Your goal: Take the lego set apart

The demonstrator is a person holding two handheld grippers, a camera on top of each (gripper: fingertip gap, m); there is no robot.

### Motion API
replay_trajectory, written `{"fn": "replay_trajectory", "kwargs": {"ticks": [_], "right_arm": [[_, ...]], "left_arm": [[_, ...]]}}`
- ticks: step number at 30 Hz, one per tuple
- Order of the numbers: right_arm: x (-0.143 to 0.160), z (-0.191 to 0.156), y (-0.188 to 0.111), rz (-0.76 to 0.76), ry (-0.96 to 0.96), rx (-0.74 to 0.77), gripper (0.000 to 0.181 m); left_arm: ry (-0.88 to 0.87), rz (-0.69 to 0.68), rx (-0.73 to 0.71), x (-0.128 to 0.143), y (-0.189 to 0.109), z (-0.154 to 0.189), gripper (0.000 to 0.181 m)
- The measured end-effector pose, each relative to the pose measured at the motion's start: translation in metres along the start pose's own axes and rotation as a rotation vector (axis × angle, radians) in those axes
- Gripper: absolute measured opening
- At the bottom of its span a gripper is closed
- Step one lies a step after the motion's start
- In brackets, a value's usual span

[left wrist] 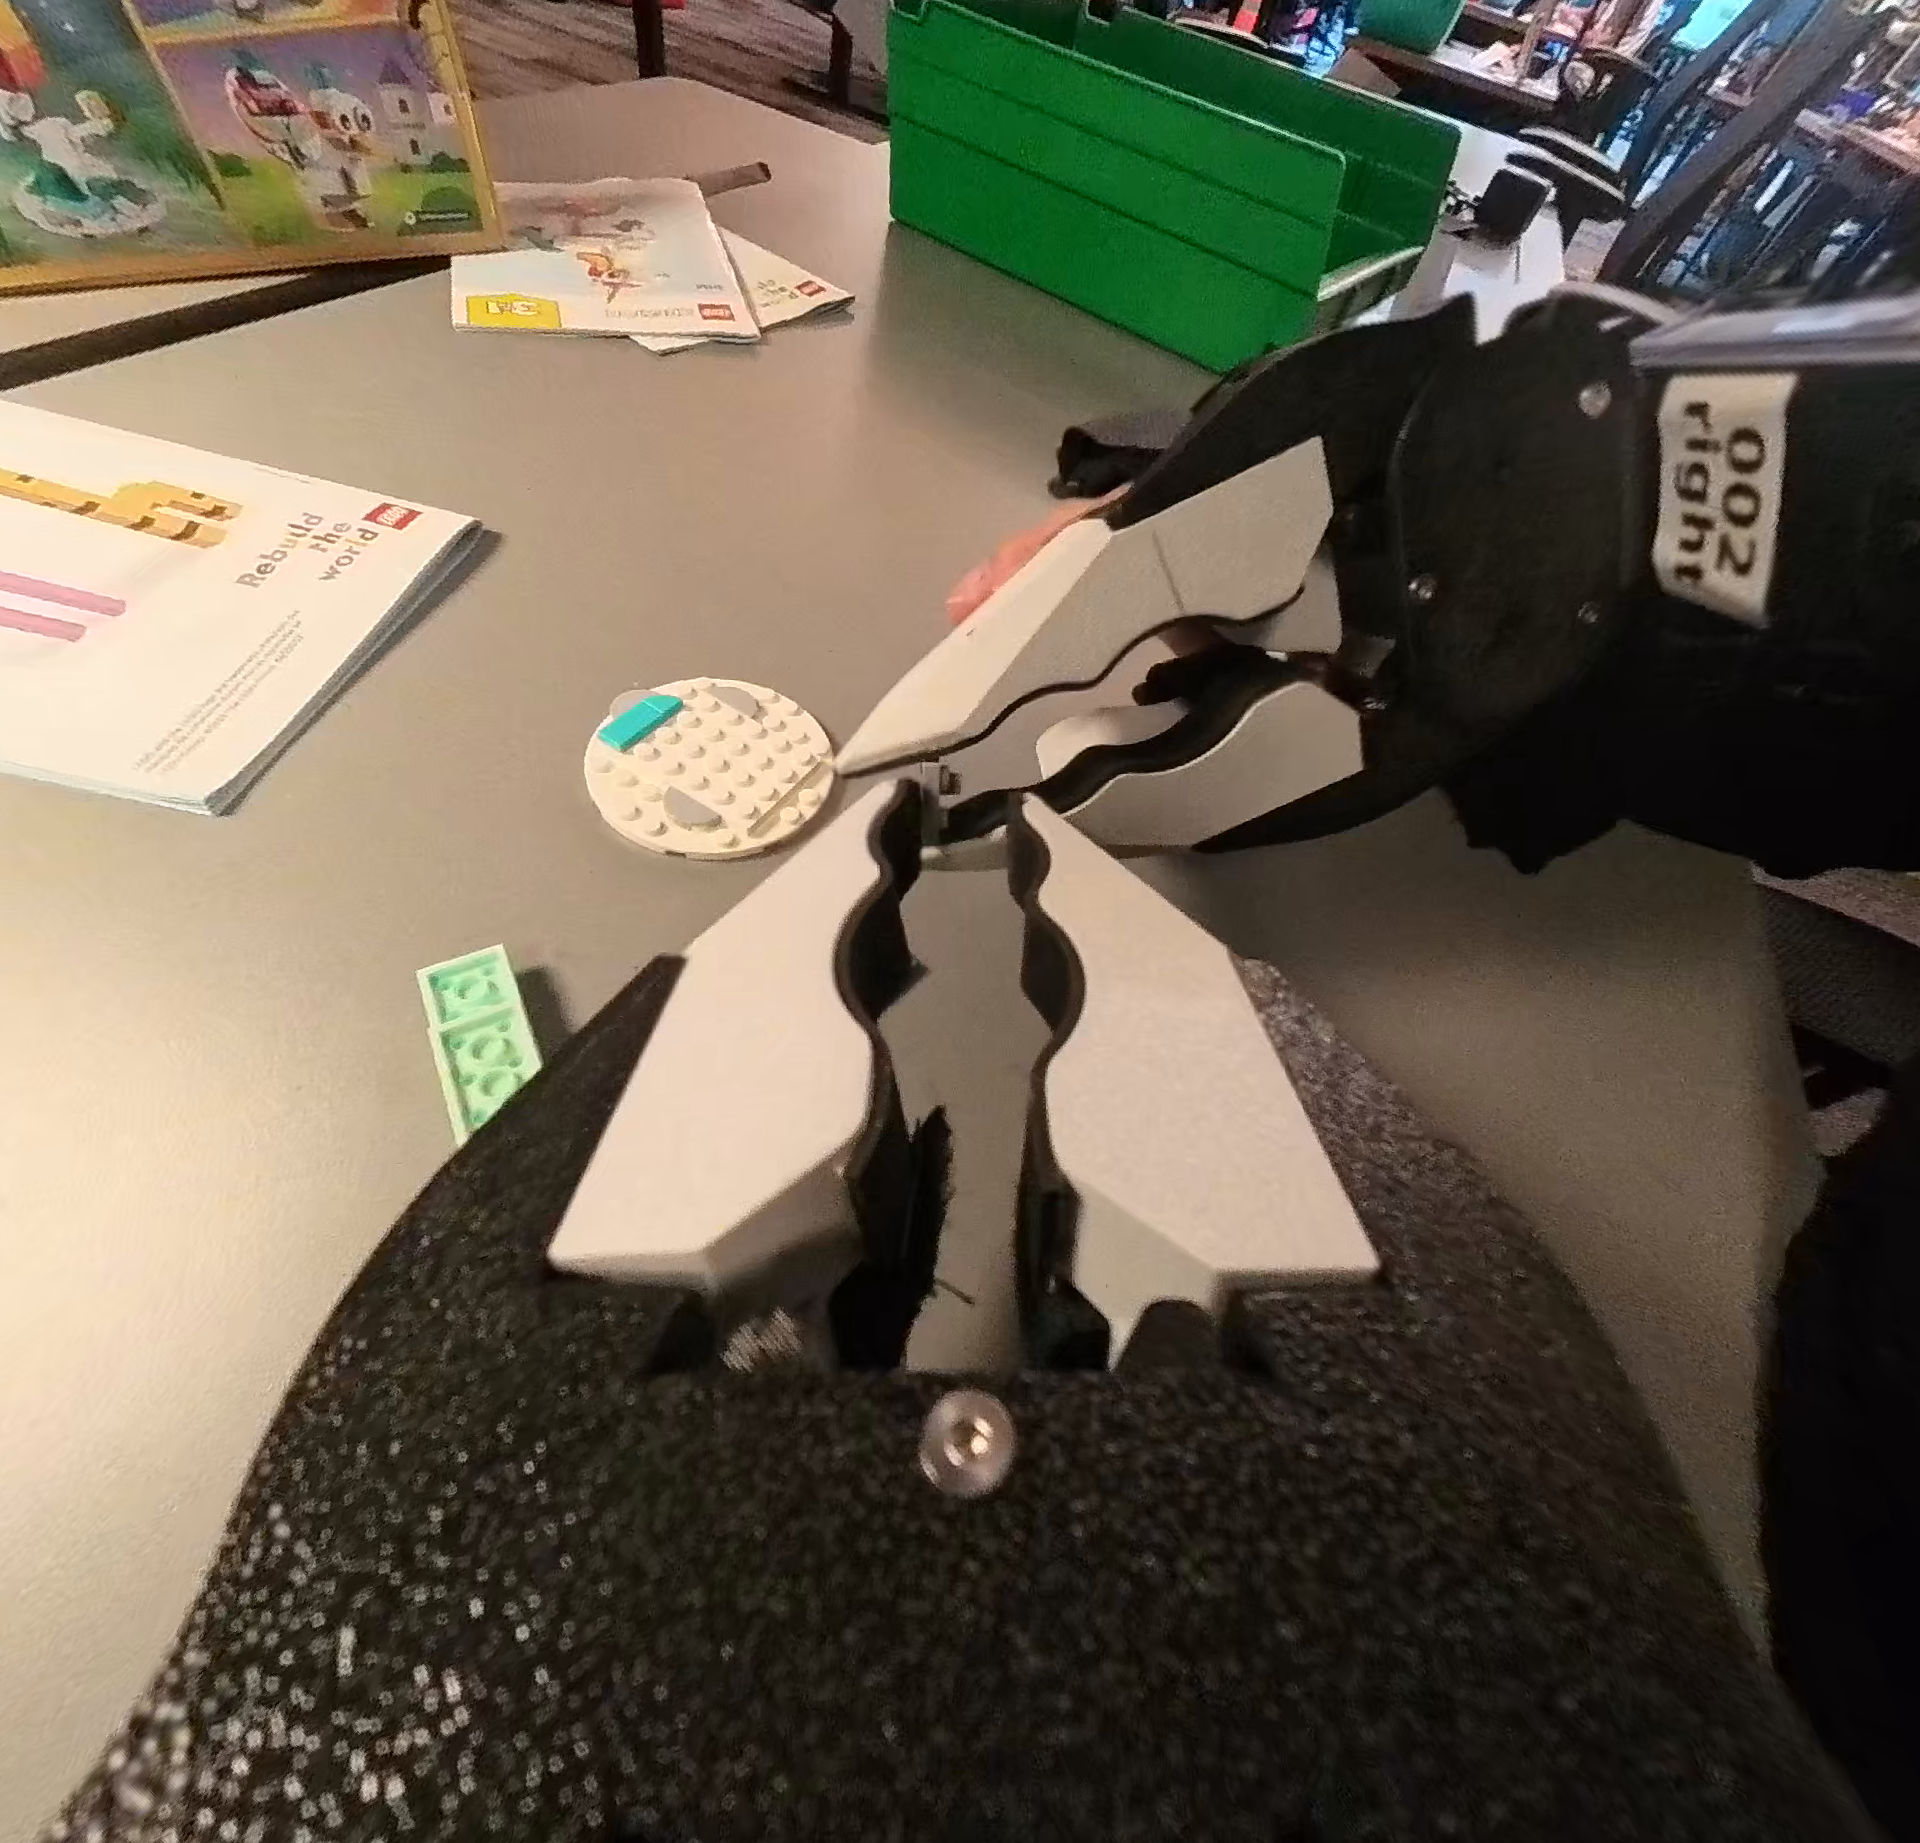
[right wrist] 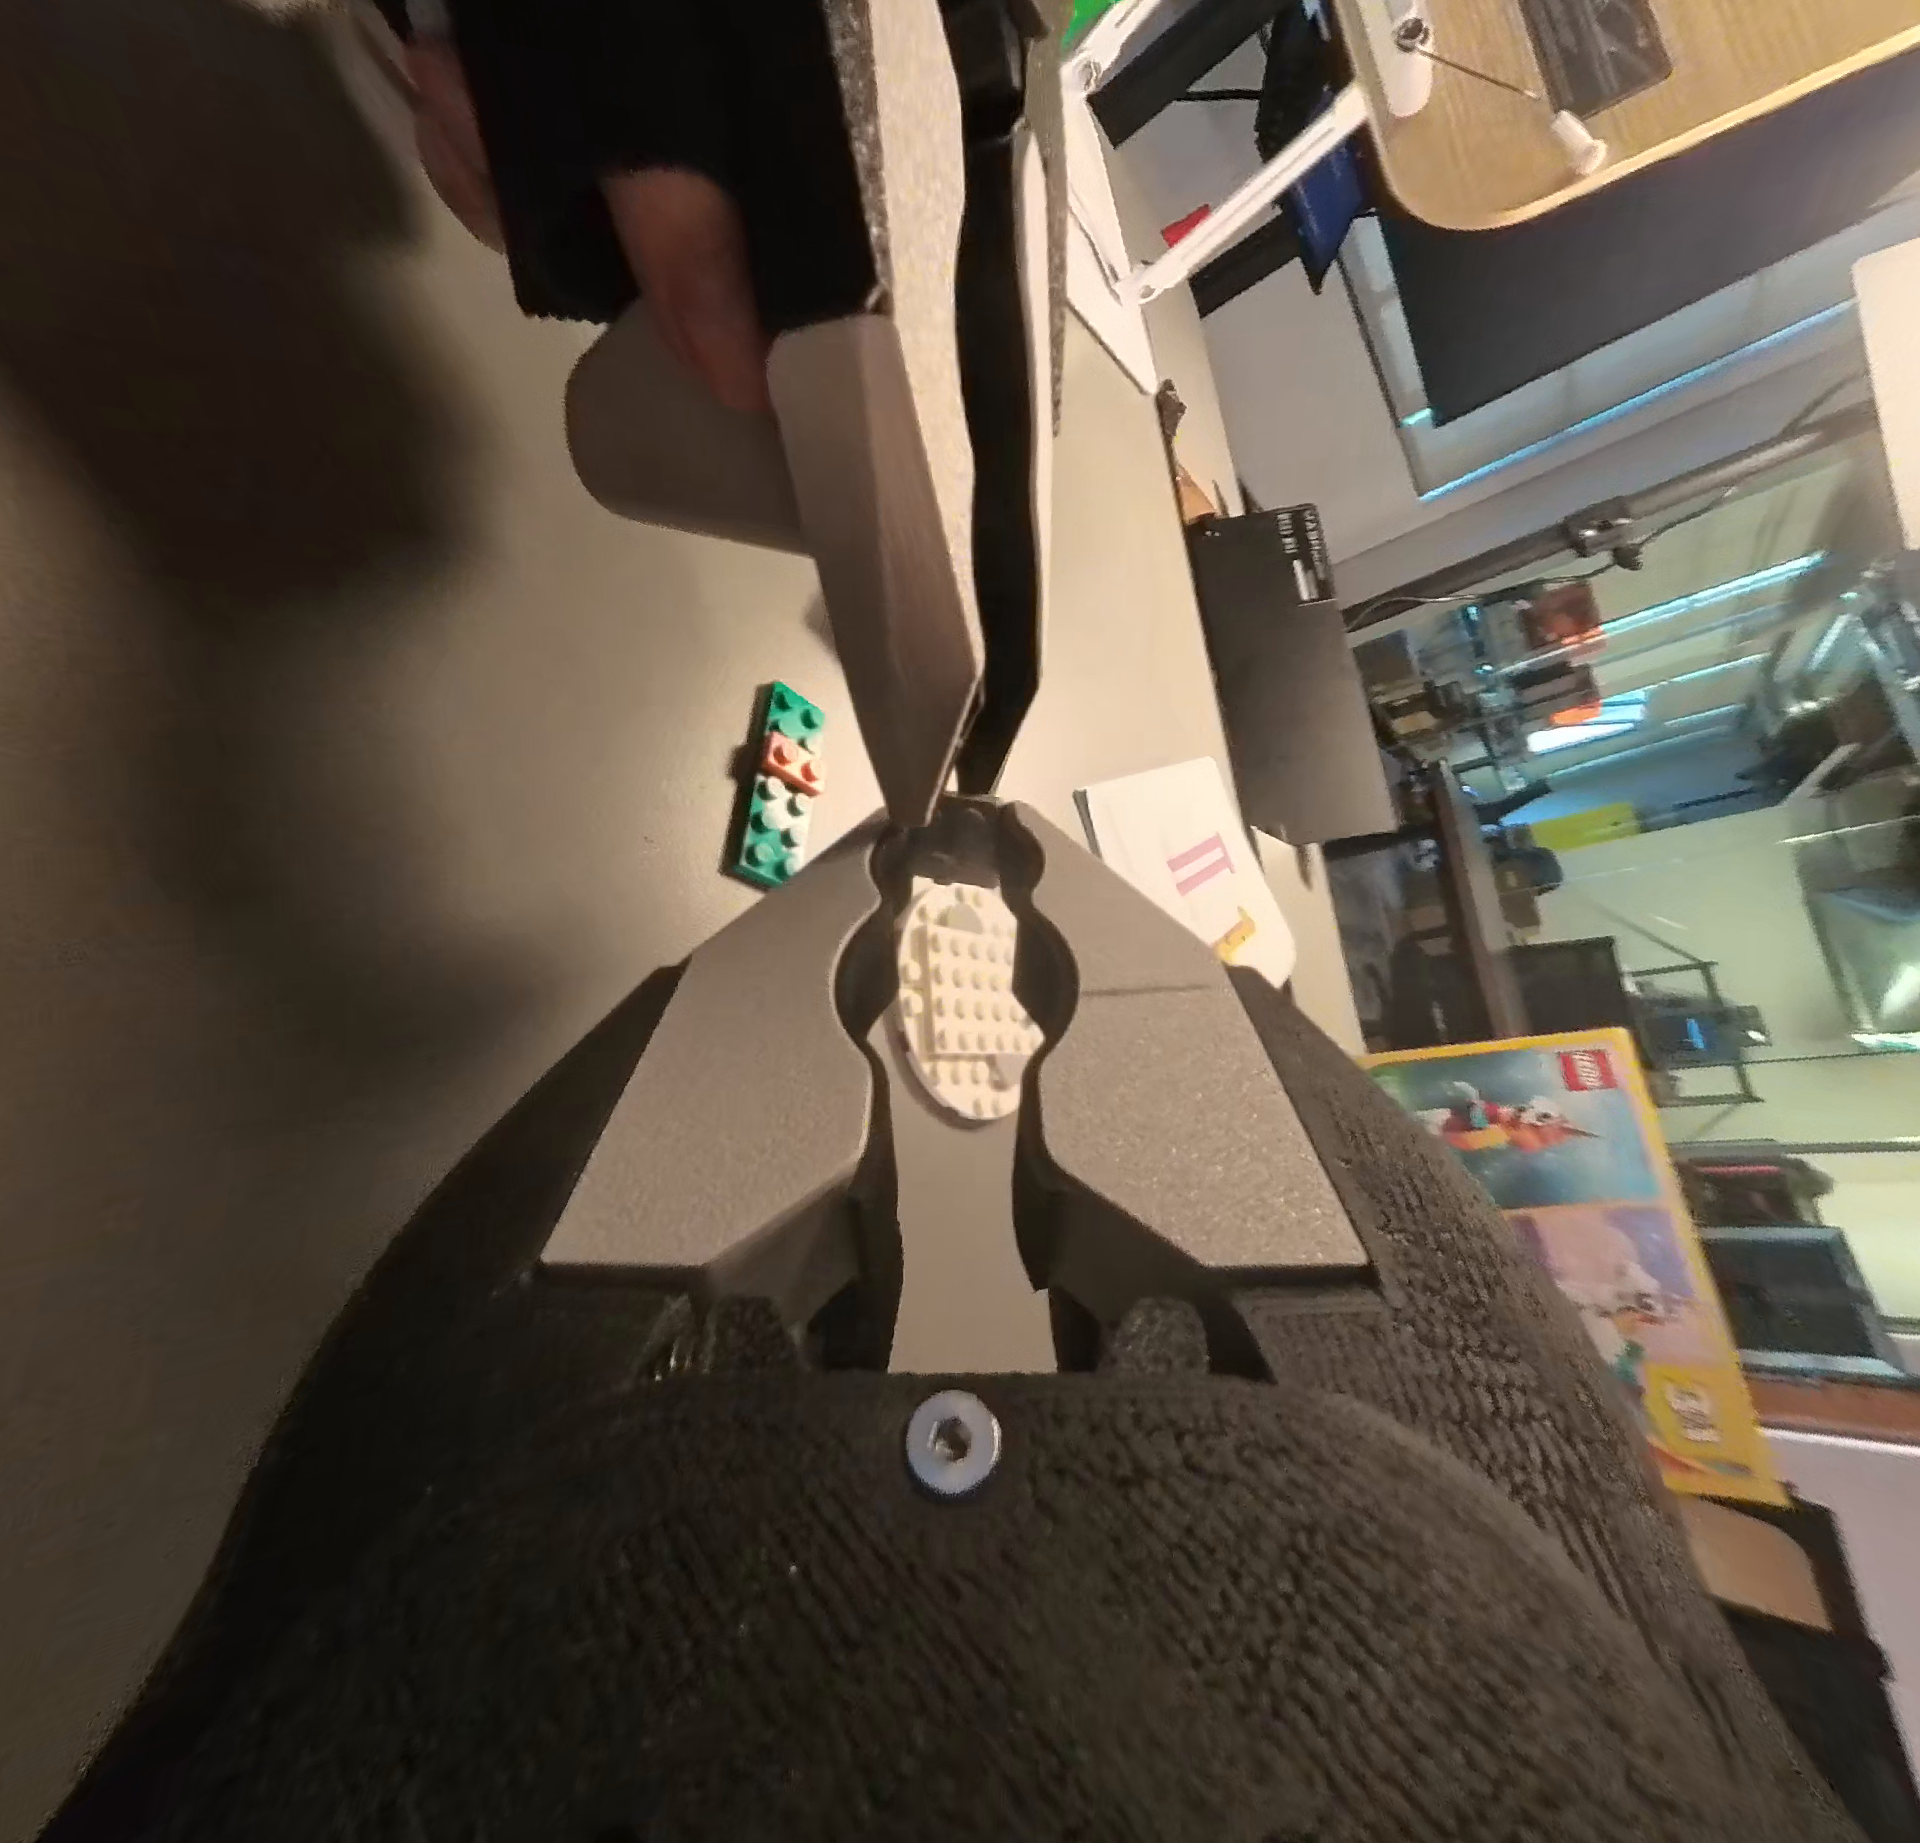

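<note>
left gripper (left wrist: 961, 791): tips meet the right gripper's tips over a small dark piece; fingers narrowed toward the tips, pinching that piece from one side as far as the right wrist view shows.
right gripper (right wrist: 940, 837): rolled sideways, tips closed on the same small dark piece (right wrist: 961, 843); comes in from the right in the left wrist view (left wrist: 904, 754).
small dark piece: tiny, mostly hidden by both sets of tips; kind of part cannot tell.
white round plate (left wrist: 709, 767): flat on the grey table (left wrist: 623, 546), studs up, just beside and left of the meeting tips; seen through the right gripper's finger gap in its own view (right wrist: 966, 1004).
on the plate: teal tile (left wrist: 644, 721) near the far rim, few grey half-round tiles.
mint green plate (left wrist: 480, 1033): on table near left gripper body, well apart from tips.
green plate stack (right wrist: 781, 783): with red piece on it, on table beside the left gripper's fingers.
booklets (left wrist: 208, 588): left of the plate.
green bin (left wrist: 1143, 183): far side of table.
set box (left wrist: 229, 89): far left.
</note>
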State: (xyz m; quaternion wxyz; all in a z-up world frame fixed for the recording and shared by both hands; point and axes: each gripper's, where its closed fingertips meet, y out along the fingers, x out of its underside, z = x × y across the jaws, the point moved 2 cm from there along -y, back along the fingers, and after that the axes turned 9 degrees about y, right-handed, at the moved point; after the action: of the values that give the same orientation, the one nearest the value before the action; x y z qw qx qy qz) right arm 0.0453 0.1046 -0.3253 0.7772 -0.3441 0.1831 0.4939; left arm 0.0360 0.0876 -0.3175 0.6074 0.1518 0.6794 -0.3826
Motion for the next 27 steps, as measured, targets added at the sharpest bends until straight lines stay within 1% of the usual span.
{"fn": "replay_trajectory", "kwargs": {"ticks": [1,5,7,10,13,15,17,19,20,21,22,24,26,27], "right_arm": [[0.000,0.001,0.000,-0.001,-0.018,0.017,0.014],[-0.001,0.005,-0.001,-0.005,-0.118,0.081,0.014],[-0.003,0.004,-0.001,0.004,-0.165,0.098,0.014],[-0.005,0.003,-0.002,0.006,-0.238,0.130,0.014],[-0.010,0.003,-0.002,0.044,-0.213,0.142,0.014],[-0.010,0.008,-0.003,0.055,-0.151,0.152,0.025],[-0.005,0.016,-0.005,0.052,-0.074,0.166,0.026],[0.002,0.021,-0.005,0.043,0.014,0.156,0.023],[0.005,0.021,-0.004,0.042,0.066,0.131,0.022],[0.007,0.019,-0.003,0.044,0.126,0.095,0.022],[0.008,0.015,-0.001,0.046,0.195,0.044,0.021],[0.008,0.004,0.001,0.040,0.346,-0.091,0.021],[0.011,-0.008,0.003,0.007,0.467,-0.217,0.023],[0.013,-0.012,0.004,-0.015,0.508,-0.258,0.024]], "left_arm": [[-0.001,-0.002,-0.007,0.000,0.000,-0.001,0.015],[-0.004,0.008,-0.019,-0.002,0.001,-0.002,0.014],[0.020,0.003,-0.047,-0.001,0.001,-0.005,0.003],[0.050,0.007,-0.043,-0.002,0.000,-0.004,0.002],[0.083,0.001,-0.047,-0.004,-0.006,-0.003,0.001],[0.126,0.024,-0.108,-0.015,-0.020,-0.006,0.001],[0.156,0.107,-0.203,-0.040,-0.049,-0.011,0.001],[0.150,0.202,-0.290,-0.068,-0.088,-0.017,0.001],[0.153,0.224,-0.349,-0.079,-0.110,-0.022,0.001],[0.161,0.211,-0.426,-0.085,-0.134,-0.032,0.001],[0.166,0.158,-0.522,-0.086,-0.158,-0.045,0.001],[0.149,-0.030,-0.740,-0.071,-0.212,-0.078,0.001],[0.081,-0.272,-0.937,-0.042,-0.266,-0.107,0.002],[0.020,-0.369,-0.984,-0.025,-0.286,-0.115,0.002]]}}
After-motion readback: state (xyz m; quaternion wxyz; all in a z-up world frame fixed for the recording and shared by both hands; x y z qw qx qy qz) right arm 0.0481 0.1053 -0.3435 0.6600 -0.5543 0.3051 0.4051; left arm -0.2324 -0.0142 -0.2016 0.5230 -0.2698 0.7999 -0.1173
